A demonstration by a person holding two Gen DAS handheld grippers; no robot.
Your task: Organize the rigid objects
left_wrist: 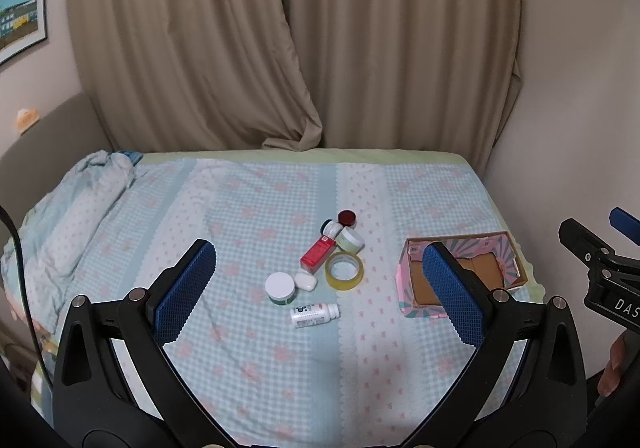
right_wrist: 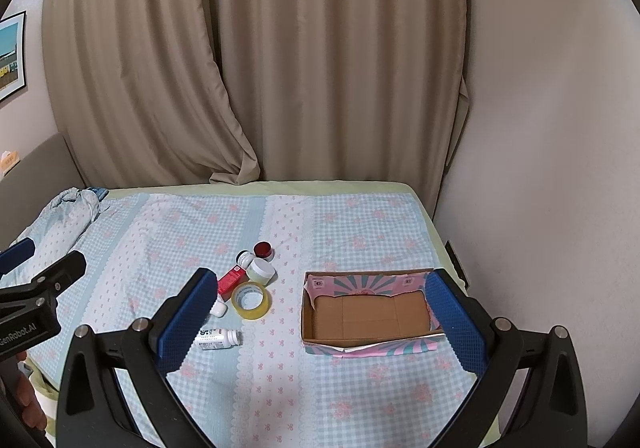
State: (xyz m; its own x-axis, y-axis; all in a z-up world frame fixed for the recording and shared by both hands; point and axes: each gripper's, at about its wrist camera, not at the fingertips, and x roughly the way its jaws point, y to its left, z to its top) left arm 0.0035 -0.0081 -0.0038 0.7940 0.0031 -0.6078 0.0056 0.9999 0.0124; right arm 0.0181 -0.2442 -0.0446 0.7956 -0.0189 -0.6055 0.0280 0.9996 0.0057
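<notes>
A cluster of small items lies mid-bed: a white bottle on its side, a white-lidded jar, a small white case, a yellow tape roll, a red box, a pale green jar and a dark-red-lidded jar. To their right stands a pink patterned cardboard box, with only bare cardboard inside. My left gripper hangs open above the near side of the cluster, holding nothing. My right gripper is open in front of the box, also holding nothing.
The bed has a blue checked sheet; a crumpled quilt lies at its far left. Beige curtains hang behind, and a wall runs close along the right edge. A framed picture hangs at left.
</notes>
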